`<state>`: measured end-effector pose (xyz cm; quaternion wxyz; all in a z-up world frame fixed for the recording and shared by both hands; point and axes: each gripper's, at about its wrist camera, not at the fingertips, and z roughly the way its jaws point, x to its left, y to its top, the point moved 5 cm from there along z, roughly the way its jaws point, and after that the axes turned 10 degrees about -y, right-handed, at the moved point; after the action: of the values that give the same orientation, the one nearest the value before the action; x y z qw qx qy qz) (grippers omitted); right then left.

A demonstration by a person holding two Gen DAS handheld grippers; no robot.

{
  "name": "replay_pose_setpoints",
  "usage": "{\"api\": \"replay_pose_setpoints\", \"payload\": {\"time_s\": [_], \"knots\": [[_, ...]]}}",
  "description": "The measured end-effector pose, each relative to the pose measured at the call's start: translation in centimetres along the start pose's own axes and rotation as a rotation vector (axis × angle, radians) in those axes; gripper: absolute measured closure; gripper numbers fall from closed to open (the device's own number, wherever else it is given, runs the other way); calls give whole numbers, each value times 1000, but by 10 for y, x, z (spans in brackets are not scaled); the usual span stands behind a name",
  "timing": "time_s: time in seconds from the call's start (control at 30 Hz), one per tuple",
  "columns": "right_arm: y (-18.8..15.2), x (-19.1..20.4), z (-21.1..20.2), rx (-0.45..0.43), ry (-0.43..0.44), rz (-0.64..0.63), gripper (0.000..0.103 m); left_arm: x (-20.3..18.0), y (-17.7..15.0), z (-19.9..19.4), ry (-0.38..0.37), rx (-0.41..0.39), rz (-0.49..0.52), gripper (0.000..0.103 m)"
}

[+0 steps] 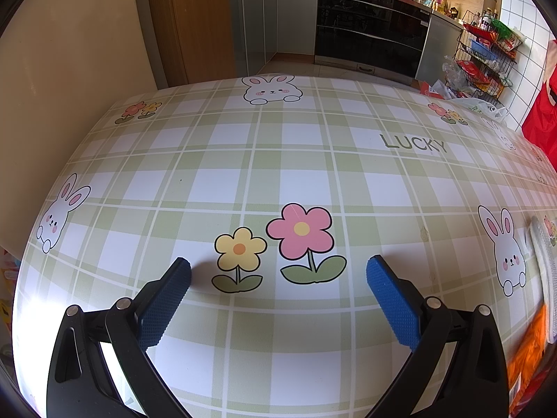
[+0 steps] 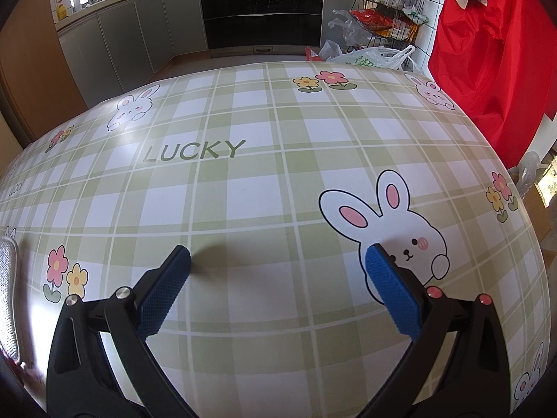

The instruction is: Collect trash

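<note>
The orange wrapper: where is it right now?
In the left wrist view the orange wrapper lies at the far right edge of the tablecloth, right of the left gripper, just below a clear textured plastic piece.

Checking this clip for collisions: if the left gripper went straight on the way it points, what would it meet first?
Probably only the tablecloth: the left gripper, jaws open, angles down toward bare cloth near the flower print. Depth is uncertain.

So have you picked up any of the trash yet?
Nothing looks collected yet. The left gripper and right gripper are both open and empty above the tablecloth. An orange wrapper and a clear plastic tray lie at the table's edge, waiting to be grabbed.
</note>
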<state>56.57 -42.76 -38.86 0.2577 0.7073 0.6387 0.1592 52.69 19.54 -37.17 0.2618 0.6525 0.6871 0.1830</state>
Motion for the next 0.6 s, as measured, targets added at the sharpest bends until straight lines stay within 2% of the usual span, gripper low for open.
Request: {"api": "replay_pose_setpoints", "payload": {"time_s": [0.6], "knots": [[0,0,0,0,0,0,4,0,0,0,0,0,0,4]]}}
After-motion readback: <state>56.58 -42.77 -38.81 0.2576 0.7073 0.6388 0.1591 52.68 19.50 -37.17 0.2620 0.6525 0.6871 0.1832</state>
